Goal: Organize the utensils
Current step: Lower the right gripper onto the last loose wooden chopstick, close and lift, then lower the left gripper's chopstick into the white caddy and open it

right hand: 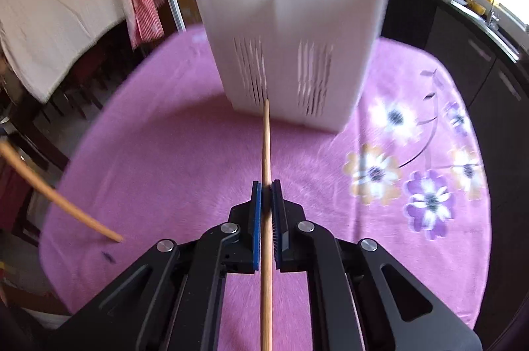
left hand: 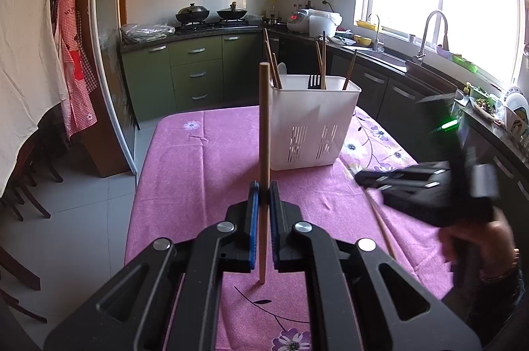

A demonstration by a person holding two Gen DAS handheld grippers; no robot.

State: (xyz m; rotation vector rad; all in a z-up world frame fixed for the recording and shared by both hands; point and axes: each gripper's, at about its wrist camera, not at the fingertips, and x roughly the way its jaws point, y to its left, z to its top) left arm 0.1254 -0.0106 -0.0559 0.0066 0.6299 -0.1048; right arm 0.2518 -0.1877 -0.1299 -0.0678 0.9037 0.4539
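Utensils stand in and around a white slotted caddy [left hand: 314,126] that sits toward the far end of the worktop [left hand: 198,172], which is covered by a pink cloth with a flower print. From the caddy's open top rise several wooden chopsticks [left hand: 322,60], a black fork [left hand: 314,81] and a pale spoon [left hand: 281,70], sorted into separate sections, though how many sections it has cannot be made out. In the right wrist view the caddy [right hand: 291,30] is blurred and fills the upper middle of the frame.

Nearer the camera, the left claw [left hand: 263,205] pinches one wooden chopstick [left hand: 264,126] between its blue pads [left hand: 254,215]. That stick stands upright, its lower tip just above or touching the cloth and its upper end level with the caddy's rim, just to the left of it. Seen from the right wrist, the same stick [right hand: 59,197] slants in from the left edge with its tip down by the cloth.

The right claw [right hand: 266,209] is pressed onto a second chopstick [right hand: 266,185], which runs straight forward between the fingers and ends near the base of the caddy's slotted wall. In the left wrist view the right claw [left hand: 363,177] is blurred, low over the cloth to the right of the caddy, with that chopstick [left hand: 383,225] angling back beneath it.
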